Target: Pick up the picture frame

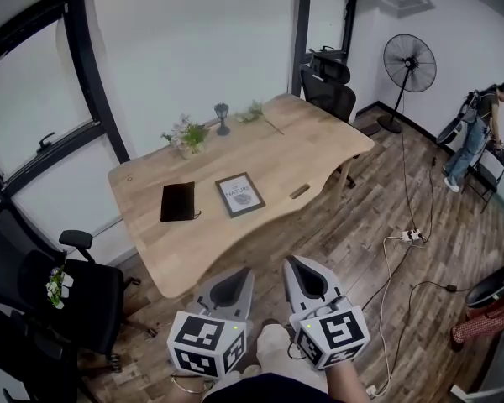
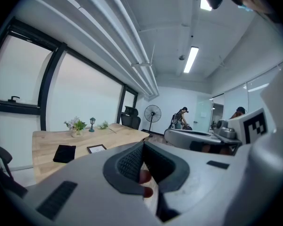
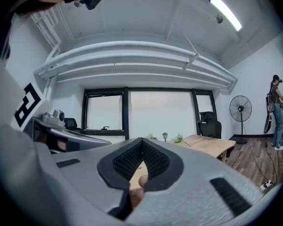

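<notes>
Being held at the bottom middle of the head view, the left gripper (image 1: 235, 277) and the right gripper (image 1: 296, 265) are both being kept squeezed shut, with nothing being gripped between the jaws. The picture frame (image 1: 239, 195) is lying flat on the wooden table (image 1: 319, 133), near the middle of the picture, well apart from both grippers, and it is not yet being touched. Trouble is likely if the jaws are not being opened before the frame is reached, because it would only be pushed along. As it is lying flat, an edge may be hard to get under, so it could be slid toward the table's near edge and dropped. The flat black thing (image 1: 178, 201) just to its left could be bumped too. Cables (image 1: 403, 259) are lying on the floor at the lower right, where feet could be caught. Toward the upper left of the table, a small pot (image 1: 185, 149) is being used for a green plant (image 1: 189, 133) with tiny flowers.
</notes>
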